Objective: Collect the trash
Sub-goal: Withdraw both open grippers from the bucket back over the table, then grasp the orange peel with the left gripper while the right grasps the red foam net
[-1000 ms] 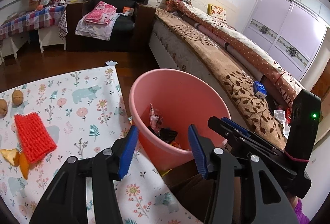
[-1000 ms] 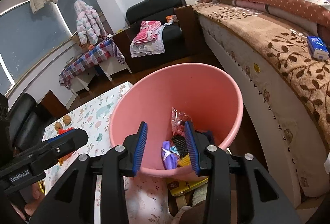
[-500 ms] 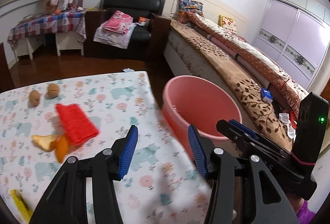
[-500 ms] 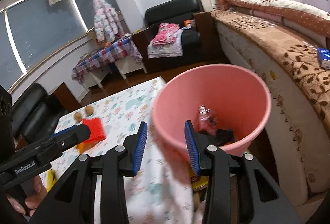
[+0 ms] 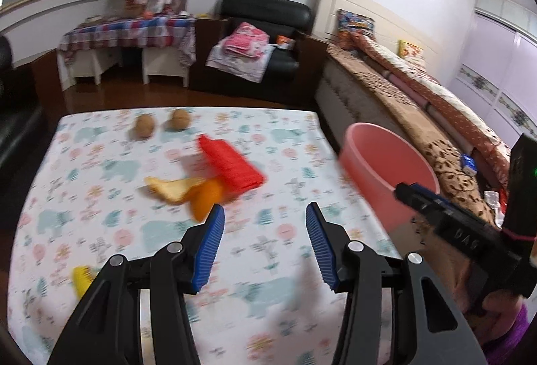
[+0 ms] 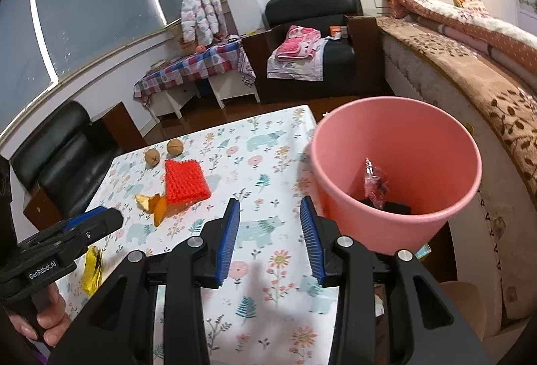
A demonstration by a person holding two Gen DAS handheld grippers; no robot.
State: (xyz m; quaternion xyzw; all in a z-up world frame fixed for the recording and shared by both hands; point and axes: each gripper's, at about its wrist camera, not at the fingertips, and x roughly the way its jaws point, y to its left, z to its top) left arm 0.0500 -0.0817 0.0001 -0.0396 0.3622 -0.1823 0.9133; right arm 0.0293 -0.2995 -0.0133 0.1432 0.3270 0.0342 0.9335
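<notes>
Both claws hang over the table with nothing between their blue pads: the left gripper (image 5: 264, 214) stands spread wide above the floral bear-print tablecloth (image 5: 100, 197), and the right gripper (image 6: 270, 209) is parted more narrowly, also empty. From the right wrist view, the pink trash bin (image 6: 396, 177) stands just off the table's edge at about 2 o'clock of the right claw, with a crinkled pink wrapper (image 6: 376, 183) and some dark scraps at its bottom; the bed (image 6: 470, 69) runs along behind it. On the cloth, the trash lies at about 10 o'clock of the right claw: a red knitted pad (image 6: 184, 182) with orange peel (image 6: 152, 203) touching its near corner, and two walnuts (image 6: 162, 151) just beyond the pad toward the far edge. A yellow wrapper (image 6: 91, 267) lies nearer, at about 8 o'clock, partly behind the left claw's black body. In the left wrist view the red pad and peel sit at 11 o'clock of the spread pads, blurred, with bare cloth between; the bin is at 2 o'clock. A black armchair (image 6: 312, 39) heaped with pink clothes stands past the table.
</notes>
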